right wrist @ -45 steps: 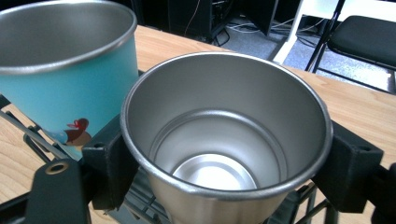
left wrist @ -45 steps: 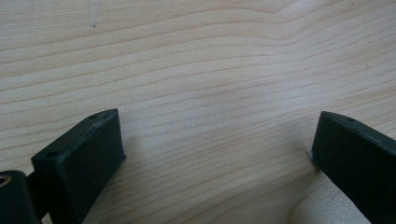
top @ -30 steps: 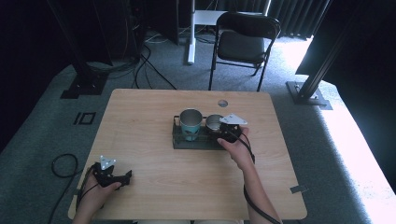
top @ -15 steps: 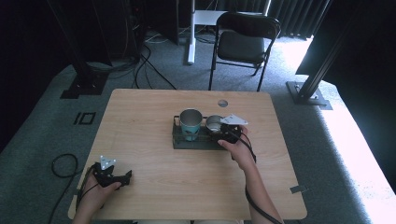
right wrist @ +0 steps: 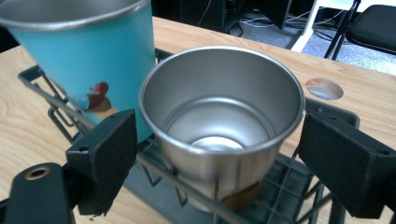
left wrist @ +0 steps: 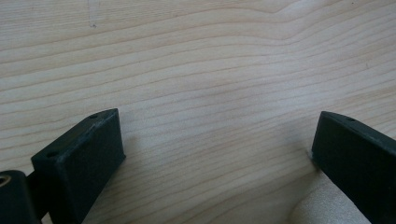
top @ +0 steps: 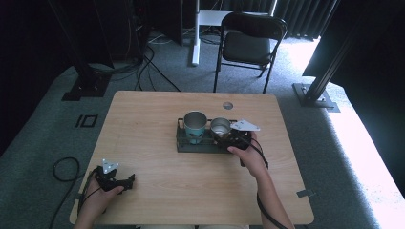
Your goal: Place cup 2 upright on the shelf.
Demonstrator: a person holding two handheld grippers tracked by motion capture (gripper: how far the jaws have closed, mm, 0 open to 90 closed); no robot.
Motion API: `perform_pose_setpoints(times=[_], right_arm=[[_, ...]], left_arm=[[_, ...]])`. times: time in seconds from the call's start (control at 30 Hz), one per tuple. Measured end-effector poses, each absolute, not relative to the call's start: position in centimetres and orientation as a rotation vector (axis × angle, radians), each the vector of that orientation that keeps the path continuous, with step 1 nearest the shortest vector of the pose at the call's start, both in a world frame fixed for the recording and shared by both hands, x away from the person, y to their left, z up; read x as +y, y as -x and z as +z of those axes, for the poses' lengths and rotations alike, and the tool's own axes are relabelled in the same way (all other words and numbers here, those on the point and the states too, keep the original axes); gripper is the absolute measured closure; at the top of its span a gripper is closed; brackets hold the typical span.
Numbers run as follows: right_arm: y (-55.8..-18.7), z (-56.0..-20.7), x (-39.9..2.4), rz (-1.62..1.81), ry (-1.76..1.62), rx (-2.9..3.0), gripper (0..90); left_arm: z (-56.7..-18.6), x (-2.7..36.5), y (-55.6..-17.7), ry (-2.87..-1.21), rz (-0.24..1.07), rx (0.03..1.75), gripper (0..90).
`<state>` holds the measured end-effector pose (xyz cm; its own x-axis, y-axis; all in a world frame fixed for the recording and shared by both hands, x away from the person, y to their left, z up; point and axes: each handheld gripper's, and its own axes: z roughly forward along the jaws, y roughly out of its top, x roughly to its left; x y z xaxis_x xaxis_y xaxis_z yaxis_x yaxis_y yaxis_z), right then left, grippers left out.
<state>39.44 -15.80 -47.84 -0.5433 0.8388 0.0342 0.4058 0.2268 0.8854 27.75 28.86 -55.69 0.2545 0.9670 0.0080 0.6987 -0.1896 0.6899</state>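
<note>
At the right end of the dark wire rack (top: 186, 143), the right gripper (top: 228, 138) sits with its jaws spread wide to either side of the steel cup (top: 220, 126), neither jaw touching the cup's wall in the right gripper view. That steel cup (right wrist: 223, 116) stands upright and empty in the rack's right part (its base looks brownish through the wires), with the rack's thin wire rail crossing in front of it. Just beside it on the left stands the teal cup (top: 194, 125), taller, also upright in the rack, steel at the rim and bearing a small duck picture on its side (right wrist: 95, 60). The two cups stand very close; whether they touch I cannot tell. The rack (right wrist: 56, 105) rests near the middle of the wooden table (top: 143, 114), a little right of centre, and a round cable hole (top: 228, 105) lies in the tabletop just beyond it. Far off at the near left corner, the left gripper (top: 114, 180) rests in the person's hand low on the bare wood, its jaws wide apart and holding nothing. Beyond the table's far edge stands a black folding chair (top: 250, 36) on grey carpet
</note>
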Motion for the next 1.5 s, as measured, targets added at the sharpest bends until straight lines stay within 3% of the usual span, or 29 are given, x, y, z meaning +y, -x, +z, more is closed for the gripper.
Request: perform_pose_setpoints(times=[0.83, 1.5], right_arm=[[-36.6, -47.5, -20.0, 1.266, -1.169, 1.992, 11.7], [-34.3, -49.2, -23.4, 1.212, -1.216, 1.977, 11.7]], left_arm=[[-55.7, 28.9, -27.8, -1.963, 0.612, 1.508, 3.0], [-55.7, 28.8, -27.8, -1.961, 0.614, 1.507, 3.0]])
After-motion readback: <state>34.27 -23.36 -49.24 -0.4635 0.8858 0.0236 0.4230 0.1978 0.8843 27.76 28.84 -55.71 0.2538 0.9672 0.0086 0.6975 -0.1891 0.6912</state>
